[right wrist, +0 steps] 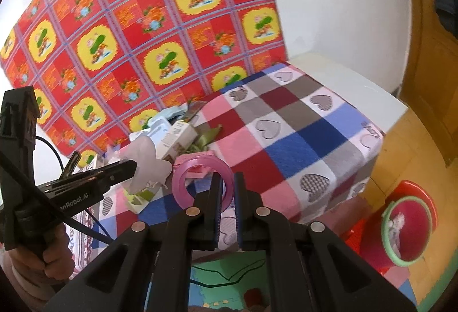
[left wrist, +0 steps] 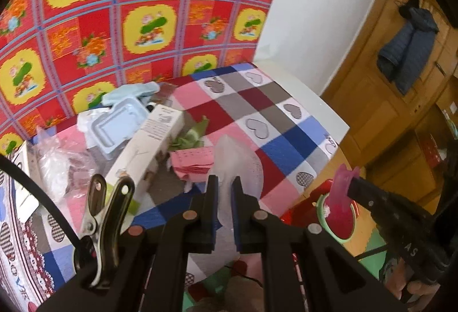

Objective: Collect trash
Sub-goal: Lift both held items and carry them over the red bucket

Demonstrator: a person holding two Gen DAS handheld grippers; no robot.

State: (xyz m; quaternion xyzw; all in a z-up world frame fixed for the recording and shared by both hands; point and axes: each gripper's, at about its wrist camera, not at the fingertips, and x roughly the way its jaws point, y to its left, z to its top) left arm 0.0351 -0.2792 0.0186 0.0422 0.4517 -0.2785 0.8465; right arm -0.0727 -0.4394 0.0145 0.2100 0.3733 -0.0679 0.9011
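Left claw (left wrist: 223, 186) clamped on translucent plastic wrap (left wrist: 237, 160), right claw (right wrist: 228, 183) level, pinching a pink ring (right wrist: 200, 183), seemingly tape

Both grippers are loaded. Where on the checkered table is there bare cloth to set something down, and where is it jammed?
Bare cloth runs across the right half of the table, from the red patterned backdrop to the front edge above the green-rimmed bin. The left back corner is crowded: white carton, blue plastic tray, clear bags, pink paper, green scraps.
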